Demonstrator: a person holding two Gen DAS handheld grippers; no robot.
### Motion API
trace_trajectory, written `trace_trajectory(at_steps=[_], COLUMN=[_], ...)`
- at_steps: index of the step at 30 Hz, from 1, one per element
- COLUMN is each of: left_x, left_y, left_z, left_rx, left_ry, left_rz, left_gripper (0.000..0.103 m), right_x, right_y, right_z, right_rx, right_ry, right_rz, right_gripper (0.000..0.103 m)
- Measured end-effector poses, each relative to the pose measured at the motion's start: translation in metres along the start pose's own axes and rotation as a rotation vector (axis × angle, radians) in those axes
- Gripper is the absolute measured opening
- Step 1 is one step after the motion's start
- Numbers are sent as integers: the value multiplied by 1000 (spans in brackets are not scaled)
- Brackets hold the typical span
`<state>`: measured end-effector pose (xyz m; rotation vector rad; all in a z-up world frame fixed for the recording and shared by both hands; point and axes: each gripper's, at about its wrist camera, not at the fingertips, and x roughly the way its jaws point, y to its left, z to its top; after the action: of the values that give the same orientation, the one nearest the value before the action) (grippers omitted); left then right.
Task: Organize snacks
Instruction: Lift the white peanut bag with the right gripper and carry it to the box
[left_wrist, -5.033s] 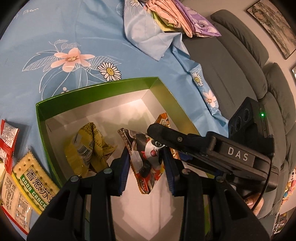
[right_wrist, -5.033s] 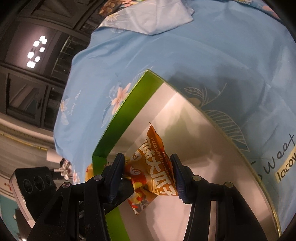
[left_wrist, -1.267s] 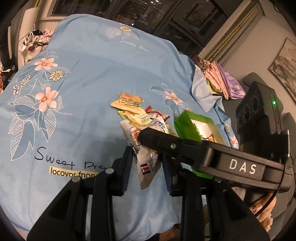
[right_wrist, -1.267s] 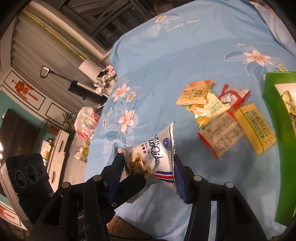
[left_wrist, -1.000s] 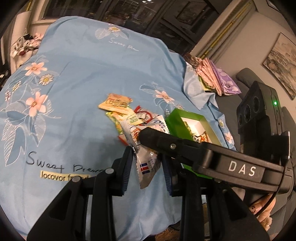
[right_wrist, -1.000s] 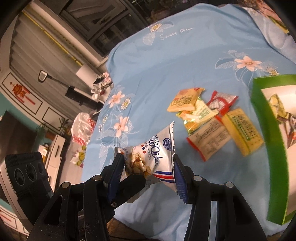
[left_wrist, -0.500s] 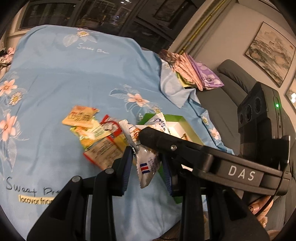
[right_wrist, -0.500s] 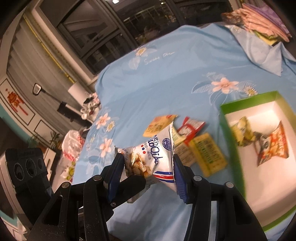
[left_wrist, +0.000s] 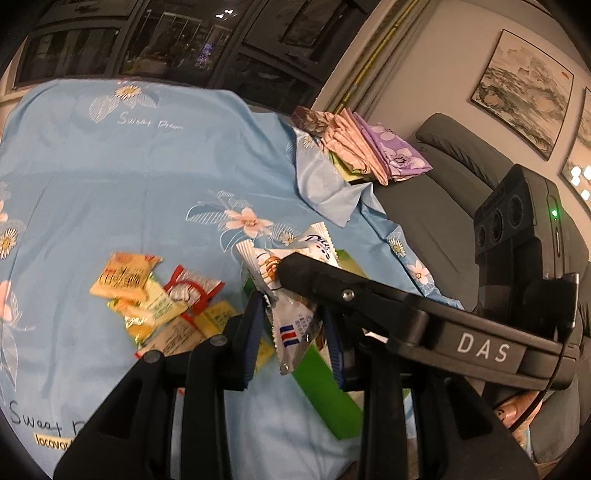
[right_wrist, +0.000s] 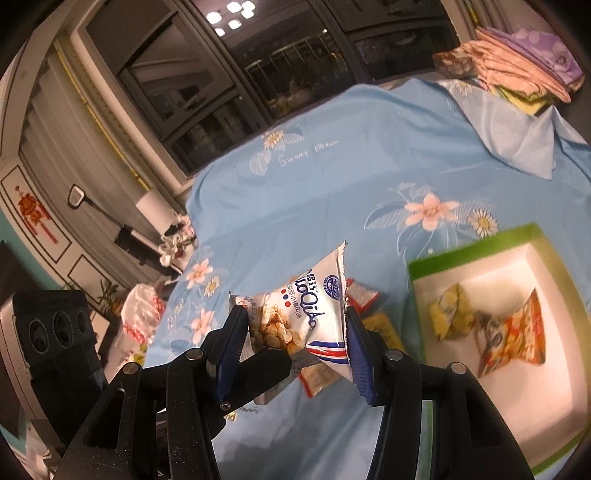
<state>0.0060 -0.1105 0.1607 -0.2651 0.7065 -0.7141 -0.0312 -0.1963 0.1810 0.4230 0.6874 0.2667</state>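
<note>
I have both tools on one white snack packet (right_wrist: 310, 314), lifted clear of the blue flowered sheet (right_wrist: 332, 177). My right gripper (right_wrist: 293, 343) is partly open, its blue pads pressed on the packet's two side edges. My left gripper (left_wrist: 295, 325) is narrower and pinches the same packet (left_wrist: 291, 325), with the right tool's black finger crossing in front of it.

The packet's long axis runs across the right jaws, its sealed, serrated edge standing up at the right pad and its printed face turned toward the right camera.

The green box (right_wrist: 469, 251) lies to the right, near the sheet's right edge; its white floor is mostly bare, with a yellow packet (right_wrist: 447, 314) and an orange-red packet (right_wrist: 517, 332) grouped near its middle. Its near-left green wall sits just past the loose snacks (left_wrist: 155, 306) heaped on the sheet, left of the box. Far and left of that heap the sheet is wide open. Folded cloths (right_wrist: 517, 70) are stacked at the far right corner, and a grey sofa (left_wrist: 454, 177) borders the right side.
</note>
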Motion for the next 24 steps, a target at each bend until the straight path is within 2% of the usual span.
trace_trajectory(at_steps=[8, 24], left_x=[21, 80], left_y=[-9, -46], left_z=[13, 12], left_rx=[7, 76], left_ry=[-22, 86], left_rz=[-48, -99], left_gripper=[30, 30], right_x=[-5, -22], right_y=[-16, -86], right_z=[19, 18], right_rx=[-3, 134], right_ry=[-39, -73], right_rz=[-39, -82], right_gripper=[54, 54])
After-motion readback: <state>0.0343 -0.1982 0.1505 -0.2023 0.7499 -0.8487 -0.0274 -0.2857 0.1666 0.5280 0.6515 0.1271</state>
